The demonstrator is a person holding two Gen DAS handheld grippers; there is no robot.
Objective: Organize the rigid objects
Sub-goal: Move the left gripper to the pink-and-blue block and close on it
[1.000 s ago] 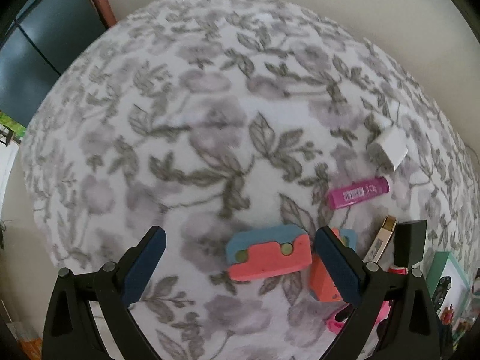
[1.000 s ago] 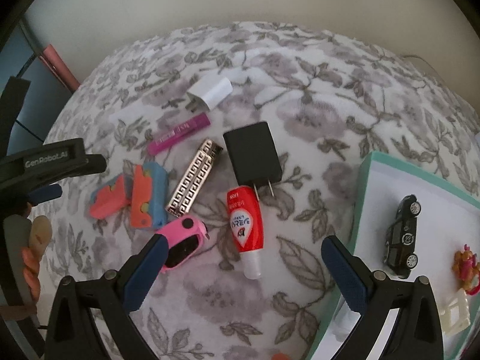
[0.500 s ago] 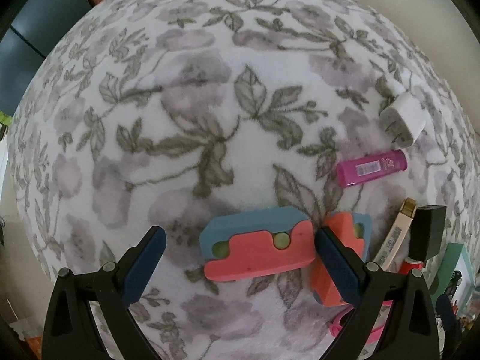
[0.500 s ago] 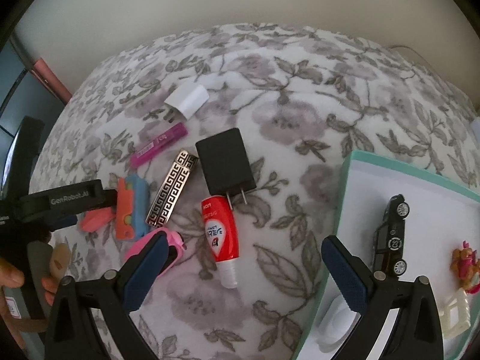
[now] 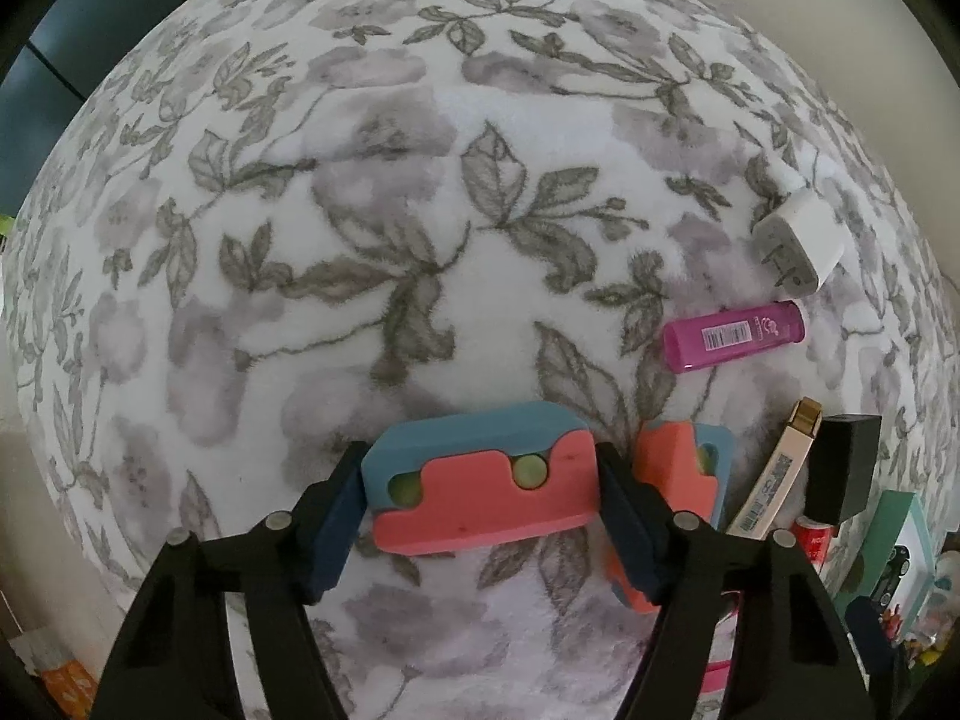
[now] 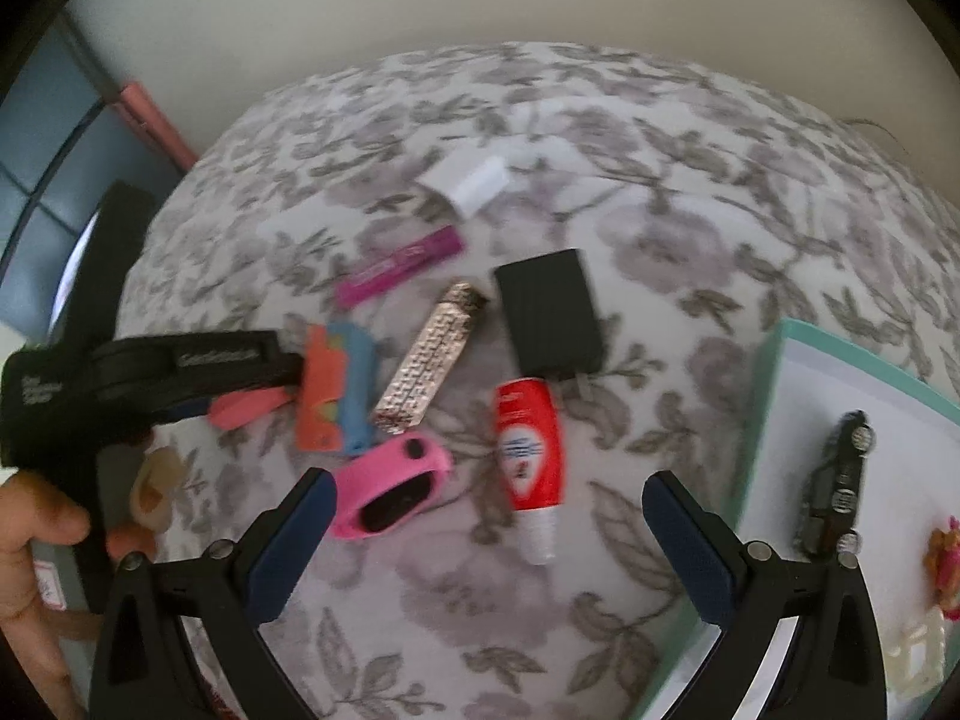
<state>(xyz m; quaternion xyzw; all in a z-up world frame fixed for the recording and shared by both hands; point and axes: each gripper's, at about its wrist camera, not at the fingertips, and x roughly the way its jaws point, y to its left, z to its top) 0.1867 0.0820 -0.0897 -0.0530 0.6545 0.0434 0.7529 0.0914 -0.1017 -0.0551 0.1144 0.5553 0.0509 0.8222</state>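
My left gripper (image 5: 480, 504) is shut on a blue and coral block (image 5: 480, 480), its pads pressed to both ends; the block lies on the floral blanket (image 5: 360, 210). A second blue and coral block (image 5: 684, 474) lies just to its right. My right gripper (image 6: 480, 540) is open and empty, above the blanket between a pink band (image 6: 390, 492) and a red tube (image 6: 528, 450). In the right wrist view the left gripper (image 6: 150, 372) sits at the left by the second block (image 6: 336, 390).
A white plug (image 5: 798, 246), purple tube (image 5: 732, 336), gold patterned stick (image 6: 432, 360) and black charger (image 6: 546, 318) lie on the blanket. A teal-rimmed white tray (image 6: 774, 396) at right holds a black toy car (image 6: 840, 480) and small toys.
My left gripper came down over the blue and coral block and closed on its ends. My right gripper moved a little left and closer to the blanket, staying open.
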